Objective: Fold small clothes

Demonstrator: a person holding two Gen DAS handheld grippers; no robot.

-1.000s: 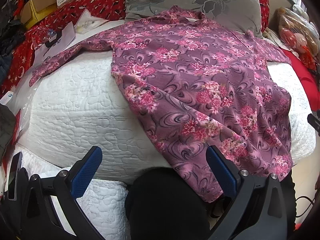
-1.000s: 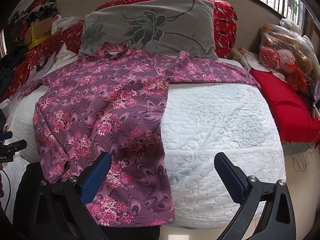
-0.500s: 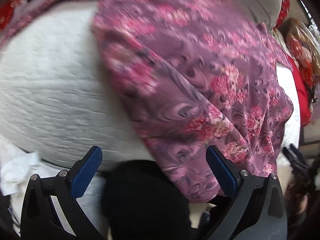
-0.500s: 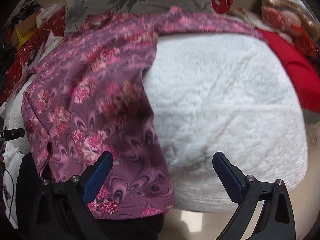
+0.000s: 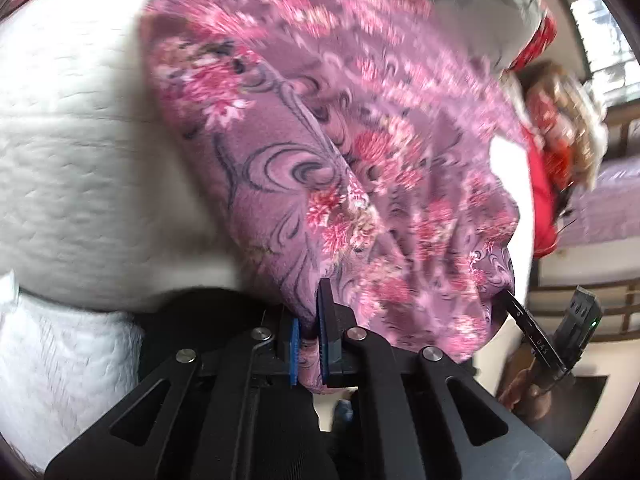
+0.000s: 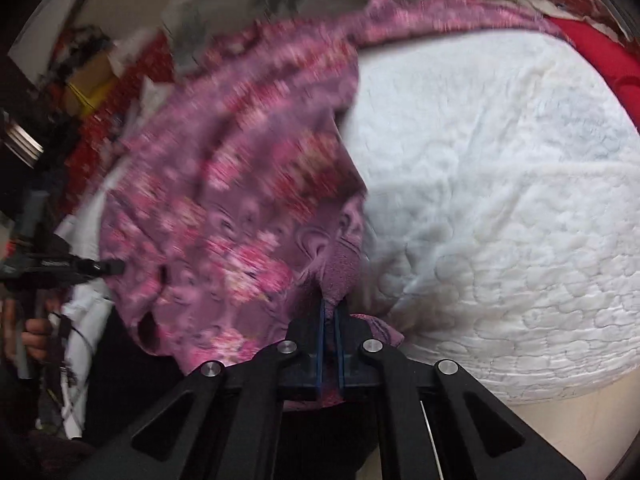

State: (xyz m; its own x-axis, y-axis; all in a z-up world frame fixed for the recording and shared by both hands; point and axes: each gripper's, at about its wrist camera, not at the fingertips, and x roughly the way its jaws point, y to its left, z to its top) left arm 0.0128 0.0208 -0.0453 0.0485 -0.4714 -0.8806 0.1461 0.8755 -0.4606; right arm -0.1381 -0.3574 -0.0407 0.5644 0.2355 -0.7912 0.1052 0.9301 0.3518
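Note:
A purple shirt with pink flowers (image 5: pixel 340 128) lies spread on a white quilted bed (image 5: pixel 80 160). My left gripper (image 5: pixel 308 320) is shut on the shirt's bottom hem at its left corner. My right gripper (image 6: pixel 330 320) is shut on the hem at the shirt's (image 6: pixel 240 200) right corner, where it hangs over the bed's (image 6: pixel 500 220) front edge. The right gripper also shows at the right edge of the left wrist view (image 5: pixel 516 304), and the left gripper at the left of the right wrist view (image 6: pixel 108 267). Both views are motion-blurred.
A grey flowered pillow (image 6: pixel 248 4) lies at the head of the bed. Red bedding (image 6: pixel 592 48) and bagged items (image 5: pixel 560 120) sit on the right side. Clutter and a yellow box (image 6: pixel 88 88) lie to the left. A dark garment (image 5: pixel 200 320) is below the bed edge.
Both grippers have moved in to the shirt's bottom hem and shut on it, one at each corner. They were open and apart from it before.

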